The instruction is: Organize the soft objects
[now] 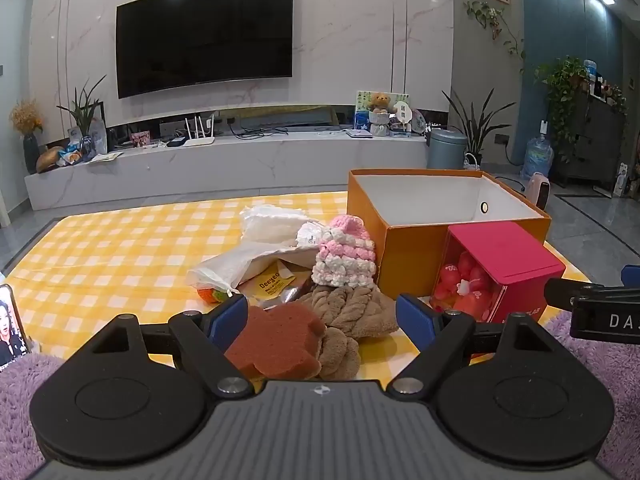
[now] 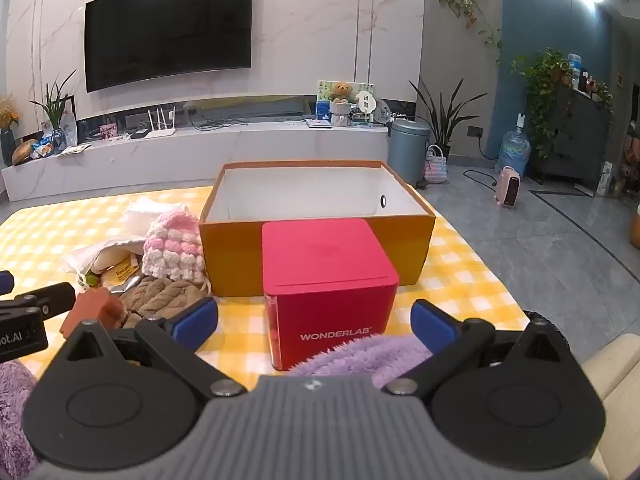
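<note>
On the yellow checked cloth lies a pile of soft things: a brown sponge (image 1: 276,344), a tan knitted piece (image 1: 348,312), a pink-and-white crocheted hat (image 1: 344,256) and a white bag (image 1: 248,256). My left gripper (image 1: 326,316) hangs open just above and in front of the sponge, its blue pads either side of it without touching. An open orange box (image 2: 316,236) with a white inside stands behind a red cube box (image 2: 328,280). My right gripper (image 2: 314,322) is open in front of the red box. The pile shows at its left (image 2: 160,296).
A fluffy purple fabric (image 2: 360,354) lies at the near edge under both grippers. A phone (image 1: 10,324) leans at the far left. Behind the cloth stand a marble TV bench (image 1: 224,164), a bin (image 2: 408,150) and a pink heater (image 2: 508,188) on the grey floor.
</note>
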Demonstrator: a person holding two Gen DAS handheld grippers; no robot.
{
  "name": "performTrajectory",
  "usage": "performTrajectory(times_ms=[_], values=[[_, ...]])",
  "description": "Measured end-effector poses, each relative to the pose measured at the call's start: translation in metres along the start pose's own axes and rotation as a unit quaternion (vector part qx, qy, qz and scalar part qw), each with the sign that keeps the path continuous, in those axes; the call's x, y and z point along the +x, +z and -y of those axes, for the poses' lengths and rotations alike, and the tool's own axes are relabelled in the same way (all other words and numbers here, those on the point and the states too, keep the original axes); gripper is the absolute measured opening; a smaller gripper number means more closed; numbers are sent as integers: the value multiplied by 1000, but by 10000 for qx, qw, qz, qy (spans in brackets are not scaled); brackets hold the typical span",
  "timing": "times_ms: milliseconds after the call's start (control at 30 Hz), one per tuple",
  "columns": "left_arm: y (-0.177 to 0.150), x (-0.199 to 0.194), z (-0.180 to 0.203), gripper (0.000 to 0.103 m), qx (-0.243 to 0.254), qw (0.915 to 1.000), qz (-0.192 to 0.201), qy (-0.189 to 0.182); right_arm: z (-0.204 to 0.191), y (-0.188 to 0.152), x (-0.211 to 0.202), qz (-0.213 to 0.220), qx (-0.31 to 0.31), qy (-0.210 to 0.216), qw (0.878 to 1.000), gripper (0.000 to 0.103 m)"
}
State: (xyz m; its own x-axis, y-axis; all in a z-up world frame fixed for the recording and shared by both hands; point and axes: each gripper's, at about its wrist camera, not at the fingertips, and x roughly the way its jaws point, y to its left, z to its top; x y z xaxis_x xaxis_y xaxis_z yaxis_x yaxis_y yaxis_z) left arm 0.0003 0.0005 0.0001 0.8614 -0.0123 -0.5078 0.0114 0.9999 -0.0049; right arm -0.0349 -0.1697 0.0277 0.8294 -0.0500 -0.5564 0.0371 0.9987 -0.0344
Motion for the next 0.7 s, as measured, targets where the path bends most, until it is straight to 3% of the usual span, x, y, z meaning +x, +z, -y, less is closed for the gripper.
performTrajectory(times_ms=[700], values=[[-3,3,-3,98,-20,10000,-59,66,-1,-1,4,-128,21,18,9999,101]])
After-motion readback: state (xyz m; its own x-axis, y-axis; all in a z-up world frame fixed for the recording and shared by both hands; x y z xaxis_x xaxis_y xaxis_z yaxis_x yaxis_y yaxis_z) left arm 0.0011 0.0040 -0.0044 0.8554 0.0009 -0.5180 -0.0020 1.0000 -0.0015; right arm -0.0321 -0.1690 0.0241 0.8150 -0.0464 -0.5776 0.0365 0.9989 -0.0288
